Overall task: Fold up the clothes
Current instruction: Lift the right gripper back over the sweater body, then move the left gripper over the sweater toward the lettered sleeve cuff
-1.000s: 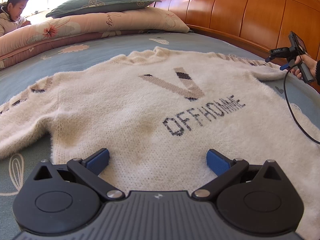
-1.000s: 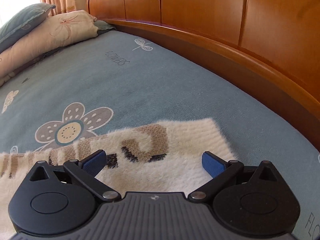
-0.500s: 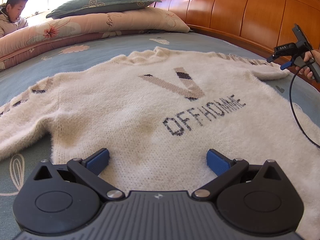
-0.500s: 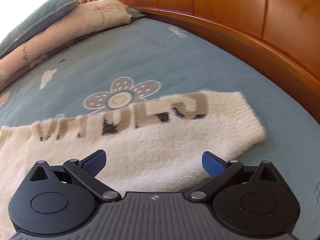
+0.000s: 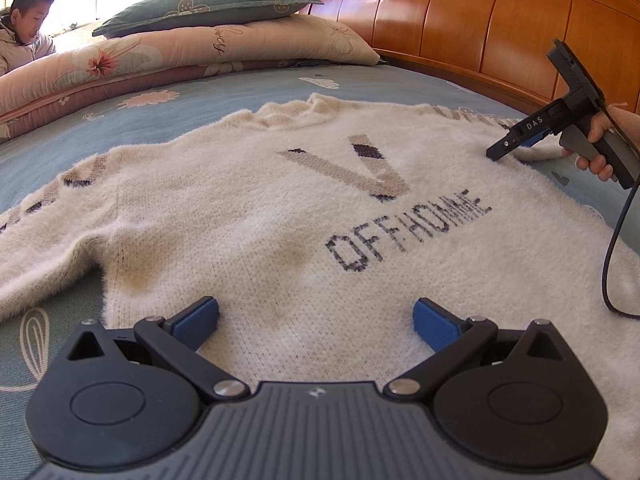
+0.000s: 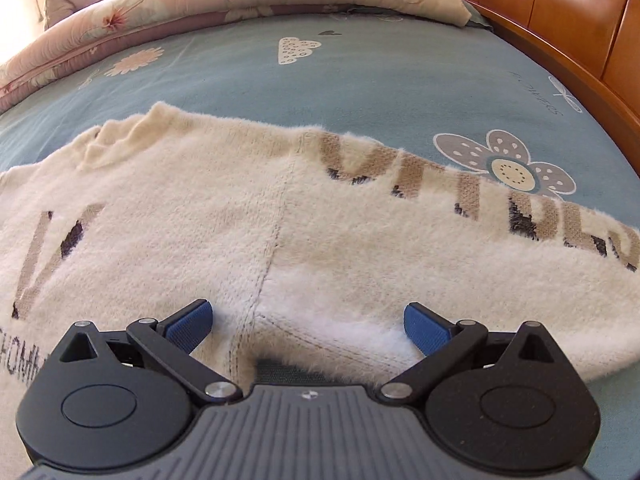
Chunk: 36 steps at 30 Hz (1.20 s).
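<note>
Sweater (image 5: 304, 216) position: spread flat, front side up, on the blue flower-print bed sheet (image 5: 168, 120), with the collar toward 12 o'clock in the left wrist view. A beige V motif sits at centre and the lettering OFFHOMME runs below it toward 4 o'clock. One sleeve extends toward 9 o'clock; the other extends toward 2 o'clock, where beige lettering shows along its upper edge.

Left gripper (image 5: 316, 316): jaws spread wide, nothing between the blue pads. It hangs low over the hem area at 6 o'clock. Contact with the knit cannot be confirmed.

Right gripper (image 6: 307, 322): jaws likewise spread wide and empty. In its own view it sits over the seam where sleeve meets body, with the underarm gap and a strip of sheet directly below it at 6 o'clock. In the left wrist view the tool appears at 2 o'clock, held in a hand (image 5: 600, 144), tip at the sleeve surface, with a black cable (image 5: 612, 248) trailing downward across the sweater edge.

Surroundings: a wooden headboard (image 5: 460, 28) runs from 12 to 3 o'clock. Stacked floral bedding (image 5: 180, 56) topped by a green pillow (image 5: 208, 4) lies at 11 o'clock. A person (image 5: 24, 24) in a light jacket sits at 10 o'clock beside the window.
</note>
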### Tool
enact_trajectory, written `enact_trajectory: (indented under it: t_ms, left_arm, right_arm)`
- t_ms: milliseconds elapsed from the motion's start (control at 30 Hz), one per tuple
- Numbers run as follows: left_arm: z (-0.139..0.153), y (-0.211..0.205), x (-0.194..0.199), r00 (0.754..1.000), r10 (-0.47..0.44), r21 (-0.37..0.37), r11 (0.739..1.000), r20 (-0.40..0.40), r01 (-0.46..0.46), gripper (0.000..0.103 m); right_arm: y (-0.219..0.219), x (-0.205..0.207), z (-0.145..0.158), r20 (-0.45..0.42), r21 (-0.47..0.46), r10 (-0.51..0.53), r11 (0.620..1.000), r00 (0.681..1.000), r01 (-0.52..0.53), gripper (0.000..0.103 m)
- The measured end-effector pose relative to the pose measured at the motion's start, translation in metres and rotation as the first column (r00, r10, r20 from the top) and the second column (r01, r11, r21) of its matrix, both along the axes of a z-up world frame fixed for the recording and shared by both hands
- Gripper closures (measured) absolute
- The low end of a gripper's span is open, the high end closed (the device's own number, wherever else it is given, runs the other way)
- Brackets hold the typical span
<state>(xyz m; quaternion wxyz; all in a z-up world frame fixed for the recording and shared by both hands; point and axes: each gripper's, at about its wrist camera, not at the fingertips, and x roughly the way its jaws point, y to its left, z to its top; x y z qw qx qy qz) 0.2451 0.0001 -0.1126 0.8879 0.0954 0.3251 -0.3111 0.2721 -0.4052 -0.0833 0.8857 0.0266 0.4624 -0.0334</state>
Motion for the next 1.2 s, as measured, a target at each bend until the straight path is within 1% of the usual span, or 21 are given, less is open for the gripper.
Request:
enact_trajectory:
  t_ms: [67, 133, 233, 300, 433, 533, 600, 700, 733, 833, 900, 933, 967, 1033, 1200]
  left_arm:
    - [0.000, 0.000, 0.000, 1.000, 0.001, 0.002, 1.000, 0.000, -0.001, 0.001]
    - [0.000, -0.001, 0.000, 1.000, 0.001, 0.004, 1.000, 0.001, -0.001, 0.001]
    - [0.001, -0.001, 0.000, 1.000, 0.002, 0.006, 1.000, 0.000, -0.002, 0.001]
    - [0.001, -0.001, 0.000, 1.000, 0.001, 0.004, 1.000, 0.000, -0.001, 0.001]
    - [0.002, 0.000, 0.001, 1.000, -0.001, 0.004, 1.000, -0.005, 0.001, 0.001]
    - [0.003, 0.001, 0.001, 1.000, -0.001, 0.002, 1.000, -0.012, 0.001, 0.001]
    - [0.004, 0.002, 0.001, 1.000, 0.003, -0.002, 1.000, -0.016, -0.003, 0.001]
    - [0.007, 0.003, -0.001, 1.000, 0.019, -0.003, 1.000, -0.013, -0.019, 0.001]
    - [0.008, 0.003, -0.002, 1.000, 0.025, -0.003, 1.000, -0.011, -0.025, 0.001]
    - [0.014, 0.008, -0.006, 0.999, 0.038, -0.008, 0.999, 0.013, -0.038, 0.001]
    - [0.018, 0.013, -0.007, 0.999, 0.047, -0.028, 0.999, 0.019, -0.046, 0.001]
    - [0.020, 0.017, -0.006, 0.998, 0.053, -0.046, 0.998, 0.020, -0.052, 0.001]
    - [0.021, 0.019, -0.006, 0.998, 0.060, -0.056, 0.997, 0.020, -0.059, 0.001]
    - [0.022, 0.024, -0.003, 0.996, 0.086, -0.072, 0.994, 0.008, -0.085, 0.001]
    - [0.026, 0.039, 0.007, 0.990, 0.143, -0.118, 0.982, -0.015, -0.144, 0.001]
  right_arm:
    - [0.008, -0.007, -0.002, -0.014, -0.063, 0.015, 0.998, 1.000, -0.016, 0.000]
    - [0.013, -0.015, 0.003, -0.031, -0.092, 0.009, 0.996, 0.999, -0.012, 0.000]
    - [0.026, -0.025, 0.015, -0.084, -0.121, -0.003, 0.993, 0.996, -0.007, 0.000]
    - [0.039, -0.033, 0.029, -0.077, -0.103, 0.029, 0.994, 0.997, -0.037, 0.000]
    - [0.076, -0.045, 0.065, -0.030, -0.082, 0.106, 0.991, 0.994, -0.108, 0.000]
    - [0.111, -0.049, 0.088, -0.029, -0.127, 0.147, 0.981, 0.989, -0.150, 0.000]
    - [0.132, -0.052, 0.094, -0.027, -0.148, 0.162, 0.975, 0.986, -0.165, 0.000]
    - [0.163, -0.060, 0.080, -0.051, -0.154, 0.170, 0.972, 0.984, -0.176, 0.000]
    - [0.173, -0.062, 0.071, -0.061, -0.148, 0.170, 0.973, 0.984, -0.177, 0.000]
    - [0.194, -0.070, 0.036, -0.088, -0.105, 0.150, 0.982, 0.985, -0.159, 0.000]
    - [0.206, -0.078, 0.010, -0.111, -0.082, 0.127, 0.987, 0.986, -0.136, 0.000]
    - [0.208, -0.083, 0.002, -0.089, -0.073, 0.101, 0.991, 0.991, -0.108, 0.000]
    - [0.207, -0.090, 0.000, -0.046, -0.055, 0.068, 0.996, 0.997, -0.070, 0.000]
    - [0.203, -0.098, -0.004, -0.007, -0.017, 0.020, 1.000, 1.000, -0.020, 0.000]
    - [0.205, -0.114, -0.010, 0.080, -0.018, -0.025, 0.999, 0.996, 0.026, 0.000]
